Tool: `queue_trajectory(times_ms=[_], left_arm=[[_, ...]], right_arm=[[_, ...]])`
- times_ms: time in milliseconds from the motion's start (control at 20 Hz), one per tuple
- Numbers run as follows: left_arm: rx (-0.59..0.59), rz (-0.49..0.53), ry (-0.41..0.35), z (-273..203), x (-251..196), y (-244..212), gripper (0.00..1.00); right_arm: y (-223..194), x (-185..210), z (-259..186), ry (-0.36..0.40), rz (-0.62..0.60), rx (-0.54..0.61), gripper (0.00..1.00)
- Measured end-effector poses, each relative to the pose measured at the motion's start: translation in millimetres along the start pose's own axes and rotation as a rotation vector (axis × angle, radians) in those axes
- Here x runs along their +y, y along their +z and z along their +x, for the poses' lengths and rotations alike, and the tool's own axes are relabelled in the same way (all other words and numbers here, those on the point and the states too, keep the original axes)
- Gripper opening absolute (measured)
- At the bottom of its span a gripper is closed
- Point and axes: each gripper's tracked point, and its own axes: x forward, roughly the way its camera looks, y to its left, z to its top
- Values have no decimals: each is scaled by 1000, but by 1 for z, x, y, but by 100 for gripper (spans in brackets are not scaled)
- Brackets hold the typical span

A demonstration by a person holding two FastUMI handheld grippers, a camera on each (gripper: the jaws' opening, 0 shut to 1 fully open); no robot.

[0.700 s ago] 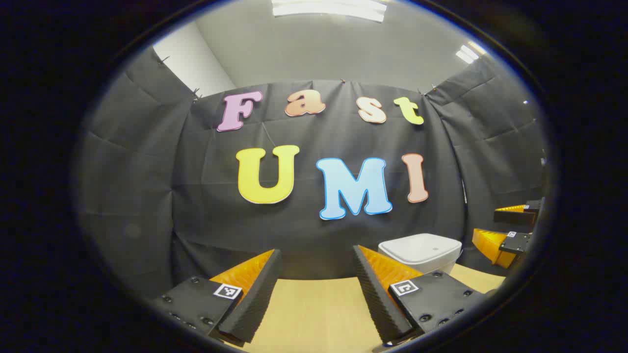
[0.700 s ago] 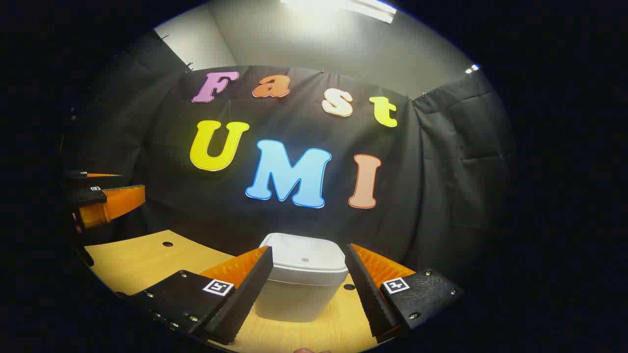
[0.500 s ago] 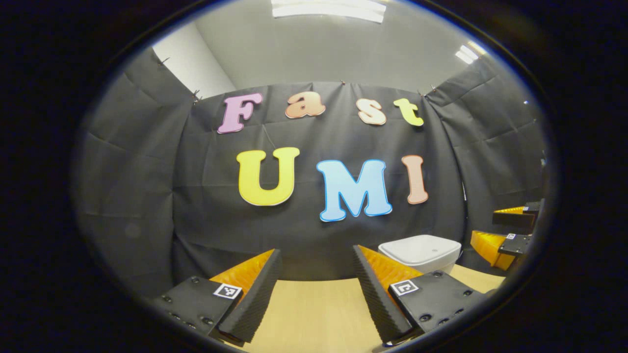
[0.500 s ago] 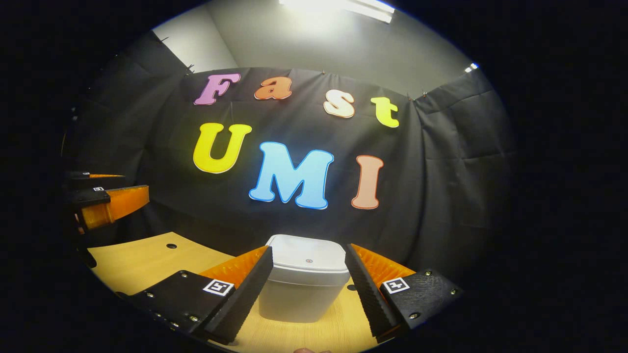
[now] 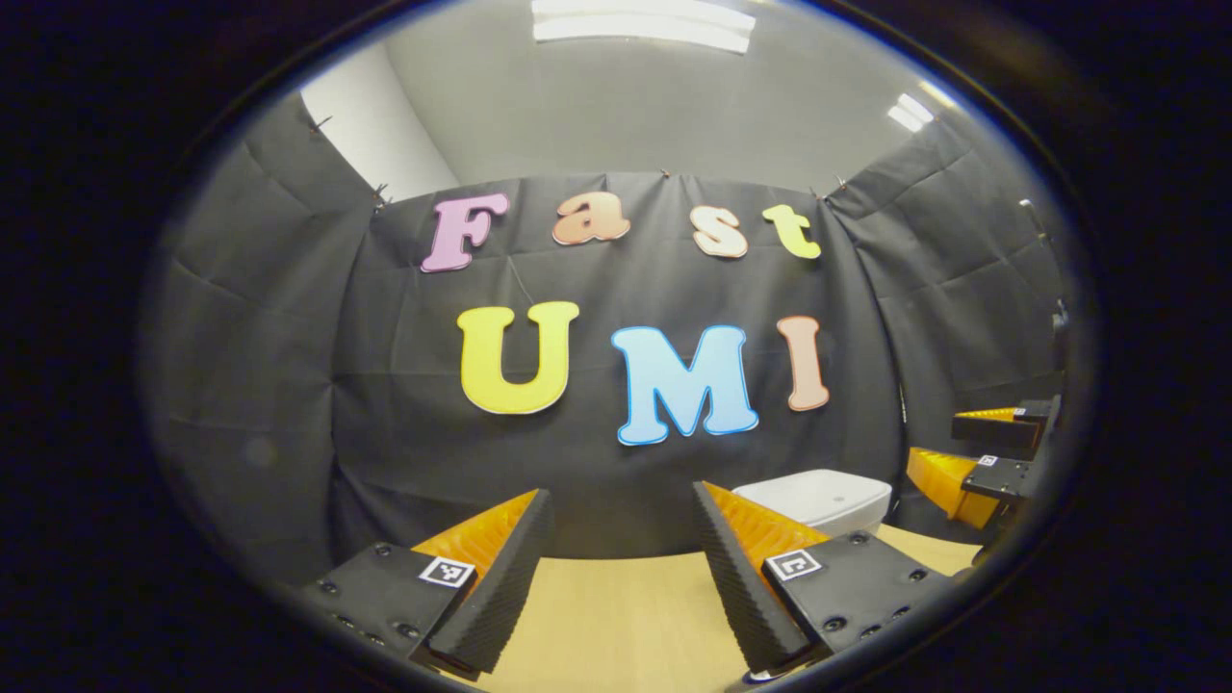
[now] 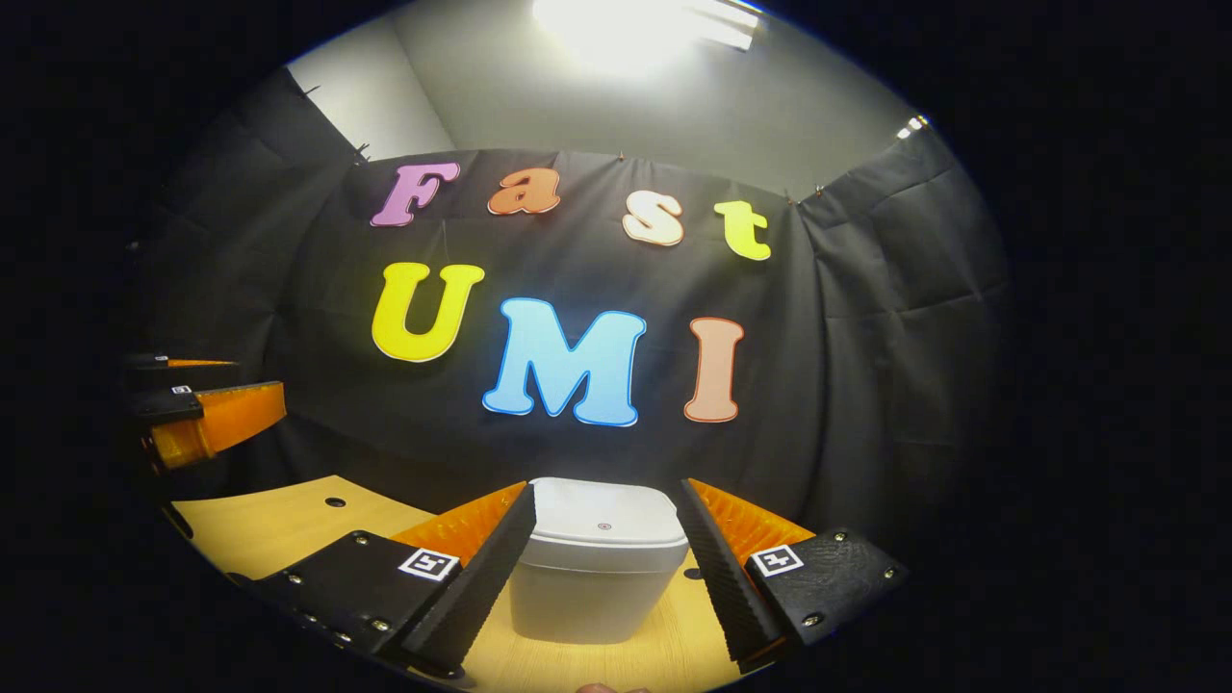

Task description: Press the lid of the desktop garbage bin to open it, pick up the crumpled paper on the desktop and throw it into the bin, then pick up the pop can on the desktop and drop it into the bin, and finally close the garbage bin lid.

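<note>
With jaws spread and empty, the right gripper point(image 6: 608, 563) frames the white garbage bin point(image 6: 595, 577), lid point(image 6: 604, 525) down, on the wooden desktop point(image 6: 279, 520), while the left gripper point(image 5: 622, 568), also spread and empty, hovers above bare desktop beside it.

A: What closes in the booth?
B: Black cloth point(image 5: 616, 462), creased and clipped along its top edge, hung across the back and both sides.

A: Above it?
B: A plain grey wall point(image 5: 635, 106), a white wall point(image 6: 356, 96) at the upper left corner, and bright ceiling lights point(image 5: 640, 19).

A: Below?
B: A pale wooden bench point(image 6: 279, 520) with small dark holes point(image 6: 335, 501).
</note>
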Motion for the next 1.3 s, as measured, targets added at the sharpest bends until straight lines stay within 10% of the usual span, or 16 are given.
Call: queue_trajectory(times_ms=[550, 600, 900, 1000, 1300], left_arm=[[41, 36, 60, -3, 35, -12, 96], [42, 37, 60, -3, 35, -13, 96], [70, 15, 56, 4, 35, -26, 97], [74, 18, 58, 5, 37, -28, 97], [87, 23, 64, 10, 41, -32, 97]], right_arm=[[-7, 0, 15, -5, -4, 43, 96], [-10, -1, 19, -12, -1, 50, 75], [-21, -12, 32, -76, 23, 68, 35], [-22, -14, 37, -84, 38, 60, 4], [-45, -2, 68, -23, 52, 119, 0]])
